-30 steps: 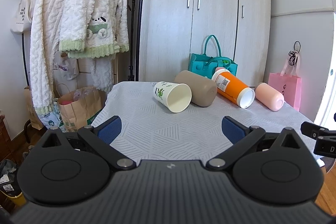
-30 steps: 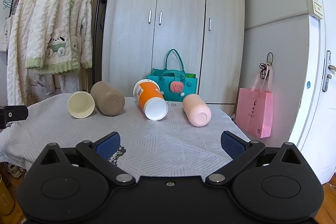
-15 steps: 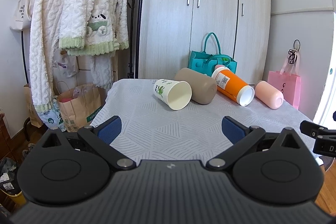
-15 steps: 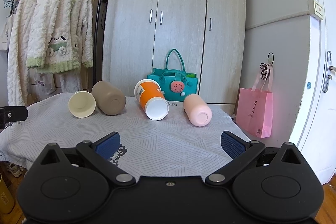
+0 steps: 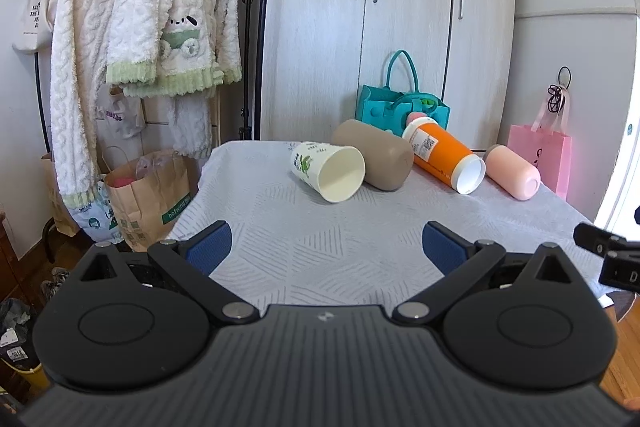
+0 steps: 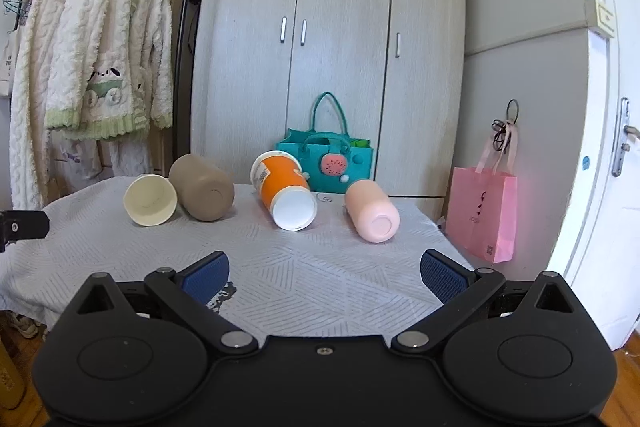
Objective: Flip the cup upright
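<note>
Several cups lie on their sides at the far end of the table (image 5: pixel 320 247). From left to right they are a cream paper cup with green print (image 5: pixel 328 171) (image 6: pixel 150 199), a brown cup (image 5: pixel 374 159) (image 6: pixel 202 191), an orange cup with a white rim (image 5: pixel 444 155) (image 6: pixel 284 195) and a pink cup (image 5: pixel 512 177) (image 6: pixel 372 215). My left gripper (image 5: pixel 326 247) is open and empty over the near table edge. My right gripper (image 6: pixel 324 273) is open and empty, well short of the cups.
A teal bag (image 6: pixel 330 163) stands behind the cups against a grey wardrobe (image 6: pixel 332 47). A pink bag (image 6: pixel 482 213) hangs at the right. A clothes rack with fleece robes (image 5: pixel 132 27) and a paper bag (image 5: pixel 148 195) stand left of the table.
Both grippers have tilted up slightly, so the cups sit a little lower in both views. Both stay open and the cups have not moved.
</note>
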The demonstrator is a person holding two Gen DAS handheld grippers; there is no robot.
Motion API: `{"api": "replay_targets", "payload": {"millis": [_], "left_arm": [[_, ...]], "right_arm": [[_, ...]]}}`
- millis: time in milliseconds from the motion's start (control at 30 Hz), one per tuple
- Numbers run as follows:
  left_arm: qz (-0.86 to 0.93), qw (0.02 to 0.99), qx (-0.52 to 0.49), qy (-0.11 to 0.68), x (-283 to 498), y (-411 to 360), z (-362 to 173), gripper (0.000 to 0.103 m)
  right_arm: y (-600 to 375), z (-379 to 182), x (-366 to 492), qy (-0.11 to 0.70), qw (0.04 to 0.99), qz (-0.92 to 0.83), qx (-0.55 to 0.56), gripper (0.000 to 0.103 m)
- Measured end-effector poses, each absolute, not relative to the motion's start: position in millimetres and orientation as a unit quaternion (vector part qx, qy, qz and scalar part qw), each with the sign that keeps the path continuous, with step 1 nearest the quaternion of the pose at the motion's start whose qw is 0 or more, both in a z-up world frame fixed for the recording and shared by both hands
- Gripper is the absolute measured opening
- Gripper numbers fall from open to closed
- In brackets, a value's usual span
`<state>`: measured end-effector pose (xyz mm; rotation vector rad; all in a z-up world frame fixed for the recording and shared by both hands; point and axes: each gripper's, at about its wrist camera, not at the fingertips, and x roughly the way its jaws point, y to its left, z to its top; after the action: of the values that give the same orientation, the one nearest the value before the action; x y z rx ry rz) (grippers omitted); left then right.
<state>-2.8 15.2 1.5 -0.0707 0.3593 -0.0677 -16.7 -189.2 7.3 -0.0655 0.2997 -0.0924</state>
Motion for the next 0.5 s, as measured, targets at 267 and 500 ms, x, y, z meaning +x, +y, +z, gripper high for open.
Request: {"api": "replay_targets", "payload": {"millis": [267, 500], "left_arm": [[-0.047, 0.974, -0.052, 0.217, 29, 41, 25, 0.103], [-0.068, 0.974, -0.036, 0.215, 74, 69, 55, 0.103]], "right_arm": [[-188, 32, 6, 0.175, 0.983, 0.041, -0.041, 0.103], [-170, 61, 45, 0.226, 0.957, 0.175, -0.056, 0.103]]}}
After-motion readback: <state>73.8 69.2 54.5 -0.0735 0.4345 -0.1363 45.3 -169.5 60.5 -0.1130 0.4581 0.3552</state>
